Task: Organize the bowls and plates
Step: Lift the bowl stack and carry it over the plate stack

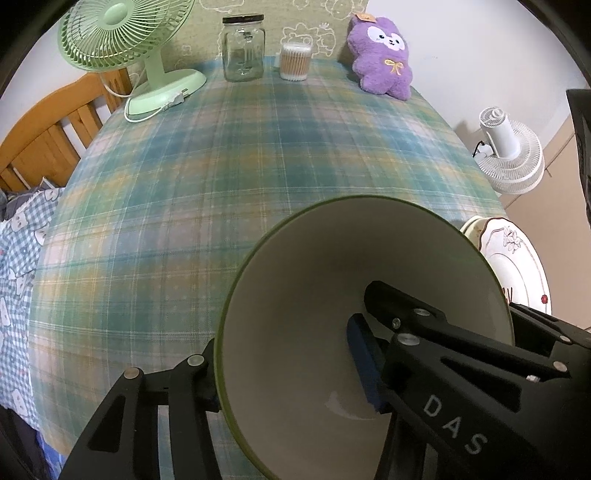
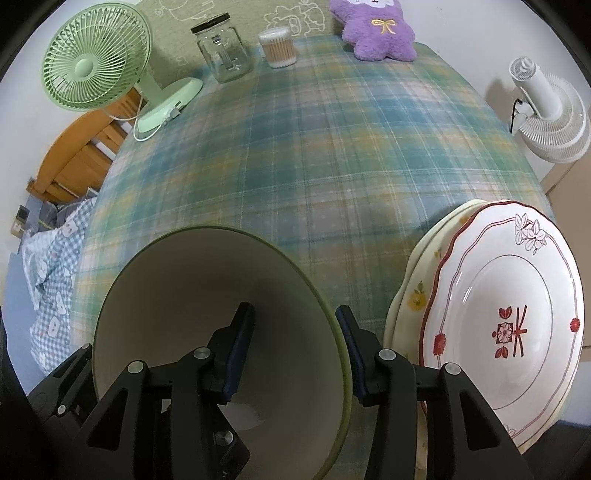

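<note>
A cream bowl with a green rim (image 1: pixel 314 277) sits on the plaid tablecloth near the front edge, and both grippers straddle its rim. My left gripper (image 1: pixel 284 354) has one finger outside the bowl's left rim and the blue-padded one inside, with a wide gap between them. My right gripper (image 2: pixel 293 312) stands over the bowl's (image 2: pixel 177 280) right rim, with one pad inside and the other against the outside of the rim. Neither inner pad visibly presses on the wall. Just right of the bowl lies a stack of plates, with a white, red-patterned plate (image 2: pixel 506 314) on top of a cream flowered plate (image 2: pixel 413 295).
Along the back of the table (image 2: pixel 332 147) stand a green desk fan (image 2: pixel 96 59), a glass jar (image 2: pixel 225 51), a tub of cotton swabs (image 2: pixel 277 44) and a purple plush toy (image 2: pixel 376 33). A white fan (image 2: pixel 546 110) stands off the right edge. Wooden furniture and checked bedding are on the left.
</note>
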A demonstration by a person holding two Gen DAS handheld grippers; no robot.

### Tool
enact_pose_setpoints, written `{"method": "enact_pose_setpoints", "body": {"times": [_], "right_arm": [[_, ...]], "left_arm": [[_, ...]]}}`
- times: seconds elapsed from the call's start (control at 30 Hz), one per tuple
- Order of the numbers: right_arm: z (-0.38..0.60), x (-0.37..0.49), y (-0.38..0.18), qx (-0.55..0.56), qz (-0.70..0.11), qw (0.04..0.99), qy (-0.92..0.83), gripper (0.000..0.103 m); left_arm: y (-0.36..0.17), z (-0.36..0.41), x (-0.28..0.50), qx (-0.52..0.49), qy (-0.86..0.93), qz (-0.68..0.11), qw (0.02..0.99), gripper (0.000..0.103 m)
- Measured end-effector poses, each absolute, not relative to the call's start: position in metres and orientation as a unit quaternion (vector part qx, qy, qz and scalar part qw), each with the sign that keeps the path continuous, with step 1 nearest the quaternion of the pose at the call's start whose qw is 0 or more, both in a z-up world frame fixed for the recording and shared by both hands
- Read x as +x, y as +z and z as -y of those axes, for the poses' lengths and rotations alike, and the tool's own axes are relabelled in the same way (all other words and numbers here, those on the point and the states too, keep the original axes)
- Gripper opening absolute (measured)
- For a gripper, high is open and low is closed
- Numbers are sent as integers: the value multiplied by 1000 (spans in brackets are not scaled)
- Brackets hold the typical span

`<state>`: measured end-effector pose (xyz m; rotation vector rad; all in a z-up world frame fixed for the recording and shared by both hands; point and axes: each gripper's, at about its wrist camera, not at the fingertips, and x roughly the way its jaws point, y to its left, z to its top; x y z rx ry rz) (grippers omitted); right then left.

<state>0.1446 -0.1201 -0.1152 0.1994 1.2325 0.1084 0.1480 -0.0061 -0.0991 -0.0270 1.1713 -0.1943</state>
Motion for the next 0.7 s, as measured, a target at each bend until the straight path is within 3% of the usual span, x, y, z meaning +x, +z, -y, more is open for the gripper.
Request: {"method": "enact_pose_setpoints", "body": {"times": [0.7], "right_arm": [[124, 137, -111, 113, -579, 807, 36, 45]], "left_arm": [[-92, 11, 145, 10, -100, -542, 834, 53]]}}
